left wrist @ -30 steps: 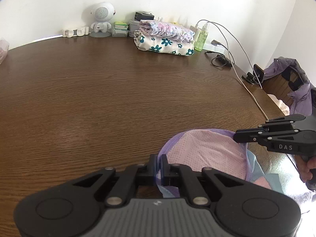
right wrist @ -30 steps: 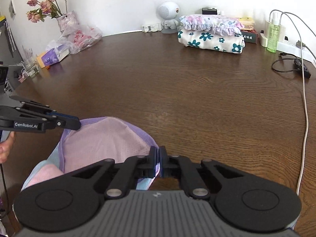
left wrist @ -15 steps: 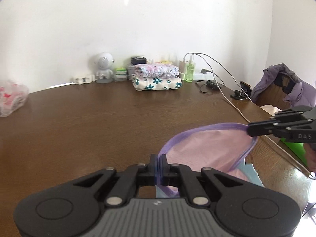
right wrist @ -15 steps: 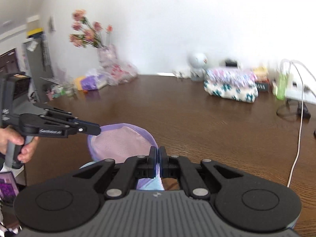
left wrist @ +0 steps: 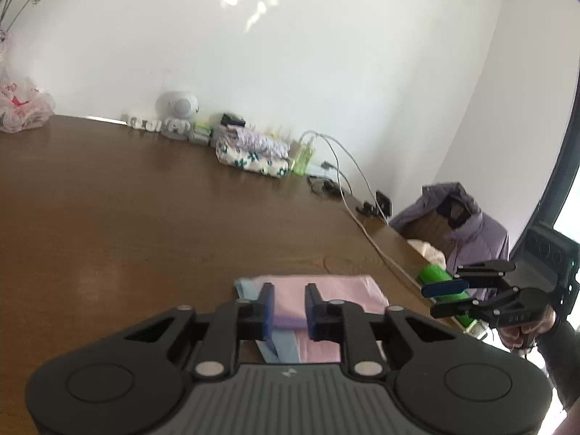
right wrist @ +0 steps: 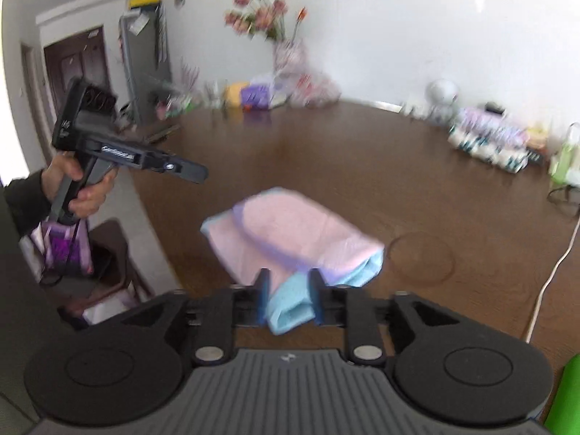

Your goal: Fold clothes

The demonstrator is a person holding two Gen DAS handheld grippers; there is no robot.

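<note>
Right below and just ahead of us the pink garment [right wrist: 304, 232] lies folded, long axis left-to-right, while our left gripper [left wrist: 288, 306] and right gripper [right wrist: 289, 299] have just been opening, nothing pinched.

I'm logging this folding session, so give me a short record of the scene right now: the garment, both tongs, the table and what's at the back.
garment: pink and blue garment, folded over, lying on the table near its front edge
left tongs: open, jaws just opened, nothing pinched
right tongs: open, jaws just opened, cloth seen between them but not pinched
table: brown wood
back of table: folded floral stack, small white robot figure, green bottle
</note>
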